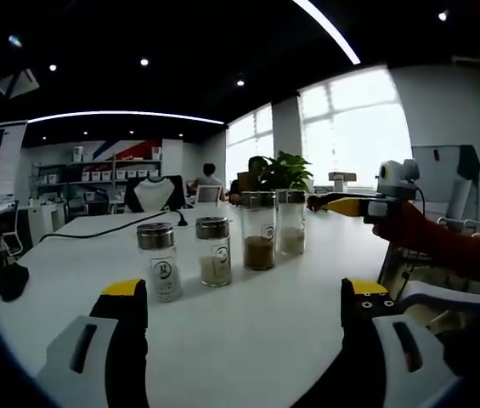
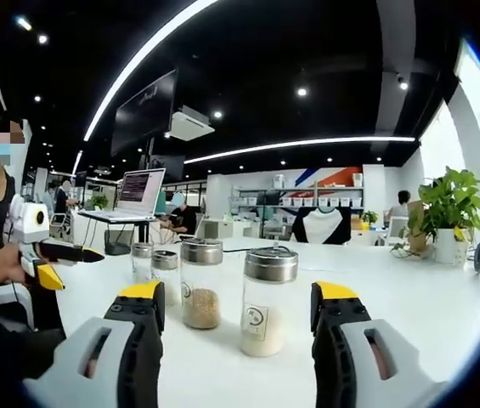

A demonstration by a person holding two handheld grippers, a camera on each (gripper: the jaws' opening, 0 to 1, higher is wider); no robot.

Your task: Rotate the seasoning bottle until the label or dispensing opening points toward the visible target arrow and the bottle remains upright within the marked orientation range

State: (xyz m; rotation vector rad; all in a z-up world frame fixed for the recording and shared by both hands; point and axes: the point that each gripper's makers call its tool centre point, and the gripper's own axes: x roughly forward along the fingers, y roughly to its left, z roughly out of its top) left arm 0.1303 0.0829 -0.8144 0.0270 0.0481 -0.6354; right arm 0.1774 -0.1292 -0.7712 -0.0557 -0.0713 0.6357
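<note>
Table (image 1: 307, 297): white, wide; carries a row of four bottles. No arrow or orientation marks visible on it in either view.
Plant (image 2: 448, 204): potted, at the far table edge, well apart from the row.
Laptop (image 2: 140, 191): open, on a separate stand behind the table.
Left claw (image 1: 244, 319): jaws wide apart, holding nothing; low over the table, short of the row, facing it.
Right claw (image 2: 237, 319): jaws wide apart, holding nothing; nearest bottle stands between the jaw tips in the right gripper view, apart from both.
Bottles: clear glass, metal caps, all upright, close beside one another.
White bottle (image 2: 268, 299): pale contents, small round label facing the right claw; likely the one to turn.
Brown bottle (image 2: 200, 283): brown contents, just beside the white bottle.
Two more bottles (image 1: 160, 261): at the row's other end, nearest the left claw.
Risk: target arrow not seen, so the turn could stop at the wrong heading.
Risk: tall, narrow bottle; an off-centre or high pinch may tip it.
Risk: neighbours stand close; a wide jaw may knock the brown bottle on closing.
</note>
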